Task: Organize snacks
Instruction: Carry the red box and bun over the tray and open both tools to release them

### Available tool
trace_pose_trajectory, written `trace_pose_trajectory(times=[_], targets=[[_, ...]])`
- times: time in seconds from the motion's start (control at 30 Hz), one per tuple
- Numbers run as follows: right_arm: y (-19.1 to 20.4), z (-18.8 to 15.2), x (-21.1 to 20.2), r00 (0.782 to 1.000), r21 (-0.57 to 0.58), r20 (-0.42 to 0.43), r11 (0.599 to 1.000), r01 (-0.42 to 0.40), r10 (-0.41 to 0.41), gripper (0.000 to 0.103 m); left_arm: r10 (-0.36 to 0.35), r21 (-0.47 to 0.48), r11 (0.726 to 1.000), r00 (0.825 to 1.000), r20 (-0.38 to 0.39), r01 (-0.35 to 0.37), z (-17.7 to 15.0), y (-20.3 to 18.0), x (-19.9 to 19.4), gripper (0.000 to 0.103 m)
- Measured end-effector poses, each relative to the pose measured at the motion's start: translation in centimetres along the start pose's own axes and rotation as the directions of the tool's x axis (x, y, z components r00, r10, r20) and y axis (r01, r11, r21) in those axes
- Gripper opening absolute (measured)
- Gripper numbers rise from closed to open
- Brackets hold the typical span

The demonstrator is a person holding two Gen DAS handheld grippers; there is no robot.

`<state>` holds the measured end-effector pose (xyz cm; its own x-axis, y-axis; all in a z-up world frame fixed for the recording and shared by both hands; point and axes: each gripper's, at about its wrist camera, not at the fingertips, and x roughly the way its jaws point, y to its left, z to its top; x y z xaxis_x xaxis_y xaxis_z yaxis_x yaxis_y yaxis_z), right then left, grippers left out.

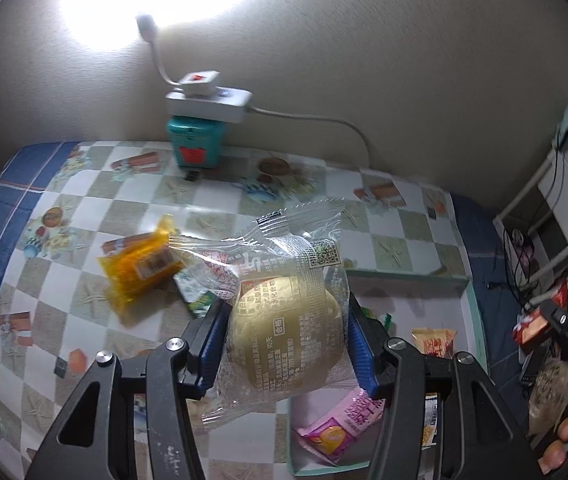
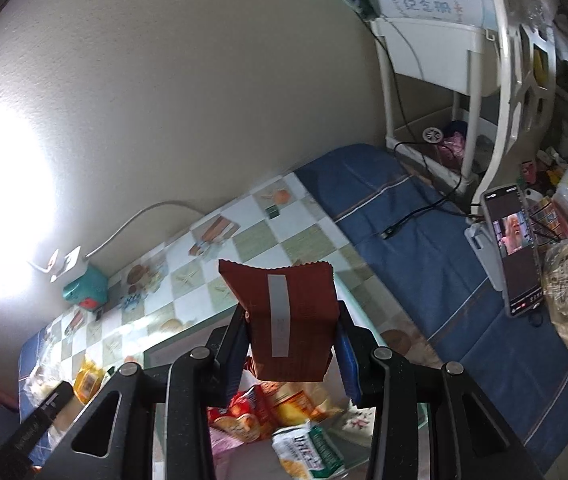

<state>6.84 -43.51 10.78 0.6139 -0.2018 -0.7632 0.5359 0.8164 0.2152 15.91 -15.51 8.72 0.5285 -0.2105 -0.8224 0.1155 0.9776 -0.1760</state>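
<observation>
The teal box [image 1: 468,300] with the open top serves as the landmark on the checked tablecloth [image 1: 95,216]. Well to its left lies an orange wrapped snack [image 1: 139,270], flat on the cloth, with a green-and-white packet [image 1: 195,294] just beside it toward the box. Over the box's left wall hangs the left gripper [image 1: 284,344]; its blue pads press both sides of a round golden pastry in a clear wrapper [image 1: 284,340], so the jaws stand partly apart, clamped on that pastry. Inside the box, under the pastry, lie a pink packet [image 1: 344,428] and, farther right, a small tan packet [image 1: 434,340]. Behind the box, against the wall, a teal container [image 1: 193,142] carries a white power strip [image 1: 207,100].

Above the box's heap of snacks, the right gripper [image 2: 294,340] pinches a dark red packet [image 2: 284,312] with a white strip, held upright, jaws narrowly apart on it. Below it sit a green-and-white chip bag [image 2: 308,450] and orange-red packets [image 2: 267,404]. To the right of the box, on blue cloth, a phone [image 2: 514,248] stands lit.
</observation>
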Motion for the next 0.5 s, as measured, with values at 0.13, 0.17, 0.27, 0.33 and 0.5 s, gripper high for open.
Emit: trace_pose_trajectory(times=[0.13,0.17,0.27,0.33,0.5], targets=[[-1.0,0.2,1.0,1.000,0.017,-0.007,1.000,0.017,-0.017,0.042,-0.001,0.051,0.999,1.000,-0.029,0.003,-0.9,-2.4,2.0,0.056],[-1.2,0.2,1.3,1.000,0.019,-0.013,1.000,0.020,-0.020,0.042,0.001,0.063,0.998,0.999,-0.036,0.002,-1.1,-2.9,2.4,0.056],[-1.8,0.1,2.4,0.999,0.020,-0.029,0.999,0.026,-0.026,0.042,0.009,0.106,0.994,0.999,-0.054,-0.003,-1.7,-4.2,3.8,0.056],[-2.0,0.1,3.0,0.999,0.018,-0.034,0.999,0.032,-0.032,0.042,0.029,0.130,0.991,0.998,-0.058,-0.021,-2.1,-4.8,4.6,0.056],[-2.3,-0.3,4.8,0.997,0.011,-0.057,0.999,0.047,-0.046,0.042,0.063,0.147,0.988,0.993,-0.095,-0.049,-2.7,-5.1,6.8,0.056]])
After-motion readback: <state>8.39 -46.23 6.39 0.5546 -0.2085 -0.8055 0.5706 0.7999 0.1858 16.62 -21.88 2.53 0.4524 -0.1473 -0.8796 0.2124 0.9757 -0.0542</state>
